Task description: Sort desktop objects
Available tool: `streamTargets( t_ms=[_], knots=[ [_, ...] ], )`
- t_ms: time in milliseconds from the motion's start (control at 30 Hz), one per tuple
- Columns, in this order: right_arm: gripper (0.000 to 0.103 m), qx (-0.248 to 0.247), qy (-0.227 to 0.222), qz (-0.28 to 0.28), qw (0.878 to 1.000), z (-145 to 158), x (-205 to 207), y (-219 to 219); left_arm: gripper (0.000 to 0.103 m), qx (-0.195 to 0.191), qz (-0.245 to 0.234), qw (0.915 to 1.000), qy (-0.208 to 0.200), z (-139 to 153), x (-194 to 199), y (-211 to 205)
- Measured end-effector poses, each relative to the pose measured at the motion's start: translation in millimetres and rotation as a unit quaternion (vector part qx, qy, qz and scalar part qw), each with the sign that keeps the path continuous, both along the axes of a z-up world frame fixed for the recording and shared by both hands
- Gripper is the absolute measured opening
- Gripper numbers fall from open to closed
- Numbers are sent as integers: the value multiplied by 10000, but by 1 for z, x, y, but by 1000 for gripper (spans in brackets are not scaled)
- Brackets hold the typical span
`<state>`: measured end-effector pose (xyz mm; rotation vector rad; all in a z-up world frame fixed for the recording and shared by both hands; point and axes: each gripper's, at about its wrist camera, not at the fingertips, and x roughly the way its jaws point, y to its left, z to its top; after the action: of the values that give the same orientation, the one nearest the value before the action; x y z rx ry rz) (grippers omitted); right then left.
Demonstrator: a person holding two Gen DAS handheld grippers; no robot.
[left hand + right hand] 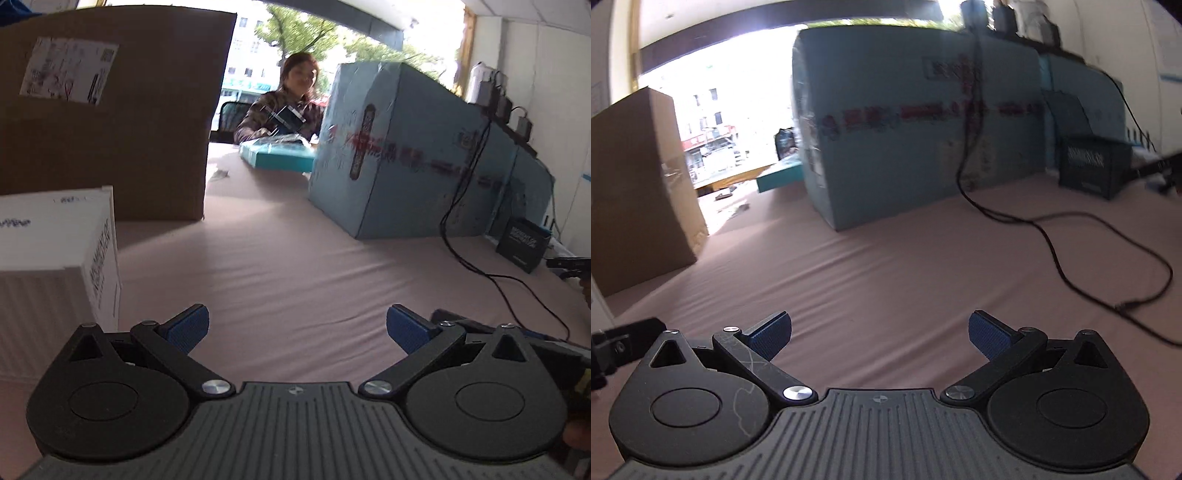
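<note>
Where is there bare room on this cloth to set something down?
The widest free patch lies ahead of both open grippers, between the brown box and the blue box. A narrower lane runs on between them toward the teal box. The right side is crowded by the cable and black box.

Both cameras sit low, just above the pink tablecloth [295,258], each peering forward between its own spread fingers. The left wrist view faces straight across the table, white box [55,258] close at its left, brown carton [110,129] behind. The right wrist view sits further right, angled slightly left. Both share the blue box [905,129], the brown carton, the black cable [1071,240] and the small dark box [522,245].
</note>
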<state>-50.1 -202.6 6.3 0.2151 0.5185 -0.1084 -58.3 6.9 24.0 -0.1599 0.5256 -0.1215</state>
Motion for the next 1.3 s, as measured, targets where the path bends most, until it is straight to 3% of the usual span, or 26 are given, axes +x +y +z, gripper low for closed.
streamTargets(
  t_ms=[67, 233, 467, 600, 833, 1300],
  knots=[
    [103, 53, 320, 13, 9995, -6, 9, -3, 103, 291, 269, 9987, 318, -16, 21, -2],
    [103, -831, 710, 209, 9938, -8, 26, 30, 103, 947, 568, 9908, 788, -25, 46, -10],
    [103, -941, 795, 15, 9924, -11, 67, 44, 103, 900, 1059, 9866, 852, -24, 79, -1],
    [103, -1000, 820, -10, 9916, -12, 90, 50, 103, 866, 1052, 9871, 840, -22, 81, 1],
    [103, -788, 760, 34, 9940, -12, 88, 44, 103, 871, 1053, 9872, 820, -22, 80, 0],
    [103, -895, 810, 58, 9927, -12, 80, 43, 103, 865, 1050, 9874, 803, -22, 81, -1]
  ],
)
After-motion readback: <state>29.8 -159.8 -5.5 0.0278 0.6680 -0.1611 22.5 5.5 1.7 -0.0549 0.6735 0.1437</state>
